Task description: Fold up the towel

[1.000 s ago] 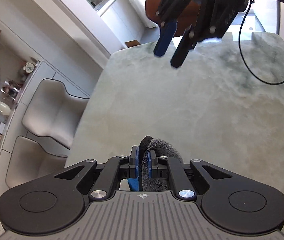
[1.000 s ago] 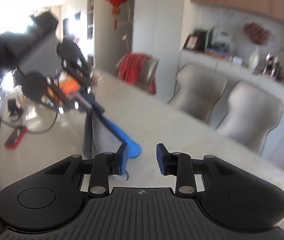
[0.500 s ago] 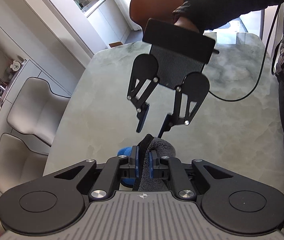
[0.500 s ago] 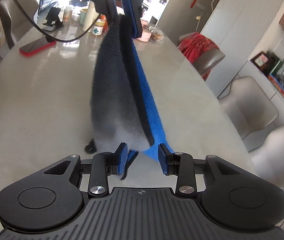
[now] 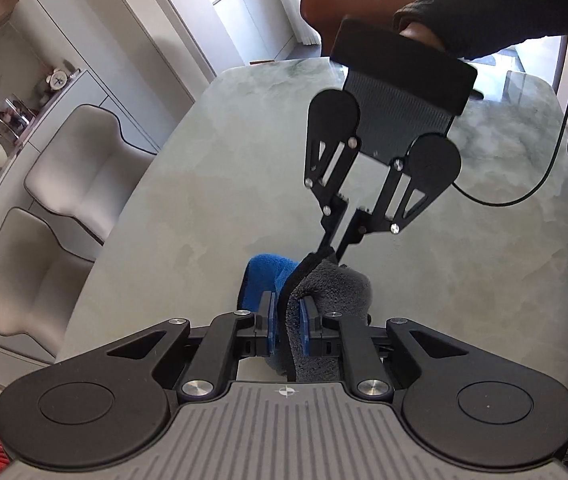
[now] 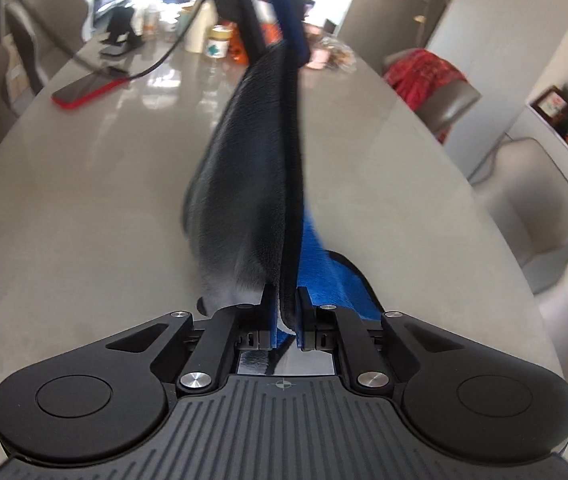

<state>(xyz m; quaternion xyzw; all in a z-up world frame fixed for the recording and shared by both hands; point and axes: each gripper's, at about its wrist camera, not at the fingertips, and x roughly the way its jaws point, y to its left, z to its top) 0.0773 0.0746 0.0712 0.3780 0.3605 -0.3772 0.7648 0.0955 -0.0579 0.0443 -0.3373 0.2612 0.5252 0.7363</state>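
Both grippers grip the same towel point(image 6: 252, 168), grey on one face and blue on the other with a dark hem, stretched in the air between them above the pale desk point(image 5: 220, 184). The left gripper point(image 5: 287, 326) has its fingers clamped on one end of the hem. The right gripper point(image 6: 284, 316) has its fingers closed on the other end; from the left wrist view its tips meet the cloth. The towel's blue lower part seems to touch the desk, though blur makes that uncertain. A red phone point(image 6: 88, 90) lies well apart.
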